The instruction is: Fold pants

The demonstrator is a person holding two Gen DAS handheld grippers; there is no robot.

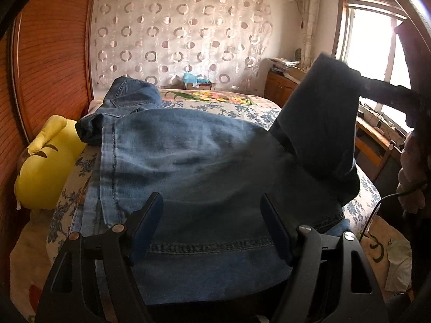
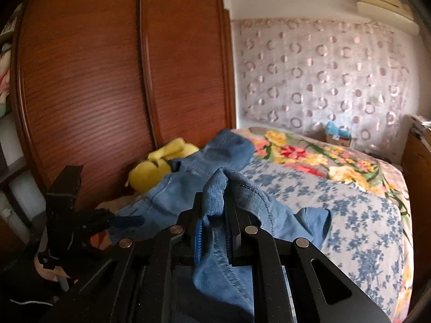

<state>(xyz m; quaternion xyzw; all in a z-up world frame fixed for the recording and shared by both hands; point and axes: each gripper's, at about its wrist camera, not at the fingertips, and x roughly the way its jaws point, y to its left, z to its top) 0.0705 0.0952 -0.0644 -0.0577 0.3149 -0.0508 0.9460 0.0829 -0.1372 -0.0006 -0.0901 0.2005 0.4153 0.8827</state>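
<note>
Blue denim pants (image 1: 188, 161) lie across the floral bed, waist end bunched at the far left by the wardrobe. My left gripper (image 1: 211, 212) is open, its fingers straddling the near hem just above the cloth. My right gripper (image 2: 214, 210) is shut on a fold of the pants (image 2: 237, 188) and holds one leg (image 1: 320, 123) lifted high at the right. In the left wrist view the right gripper (image 1: 382, 94) shows as a dark arm at the raised leg's top. In the right wrist view the left gripper (image 2: 126, 222) sits low left over the denim.
A yellow plush toy (image 1: 43, 161) lies at the bed's left edge against the wooden wardrobe (image 2: 107, 80). A floral blanket (image 2: 309, 156) covers the far bed. A small box (image 1: 196, 82) sits by the curtain. A wooden desk (image 1: 377, 140) stands right under the window.
</note>
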